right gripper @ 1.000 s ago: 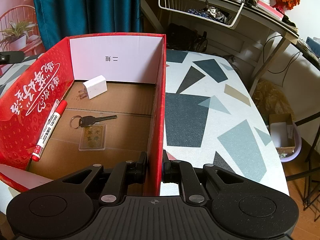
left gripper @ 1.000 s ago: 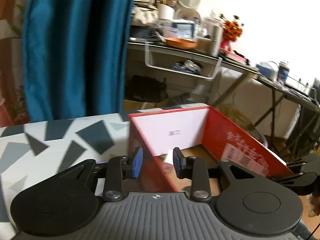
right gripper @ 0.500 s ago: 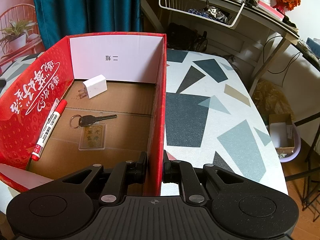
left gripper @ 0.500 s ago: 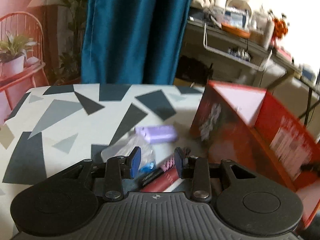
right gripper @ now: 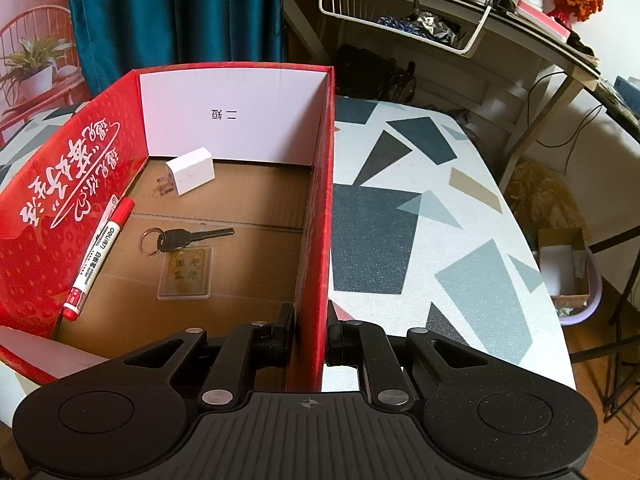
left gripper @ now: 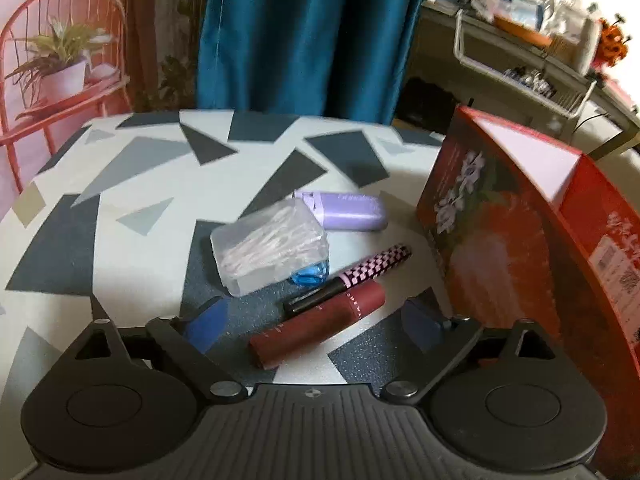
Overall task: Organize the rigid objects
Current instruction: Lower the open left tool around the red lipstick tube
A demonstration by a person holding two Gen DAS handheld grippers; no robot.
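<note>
Maroon tube (left gripper: 318,326) between left tool (left gripper: 316,324)

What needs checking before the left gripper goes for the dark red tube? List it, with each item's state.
1. Left gripper open: ok, its fingers have just been opening and stand wide with nothing pressed between them.
2. Dark red tube lined up: ok, it lies on the table between the fingers.
3. Clear of neighbours: not ok, the checkered pen lies against the tube.
4. Red box steadied: ok, the right gripper is shut on its side wall.
5. Room in the box: ok, bare cardboard beside the key, marker and white charger.
6. Fingers low enough to close: cannot tell.
</note>
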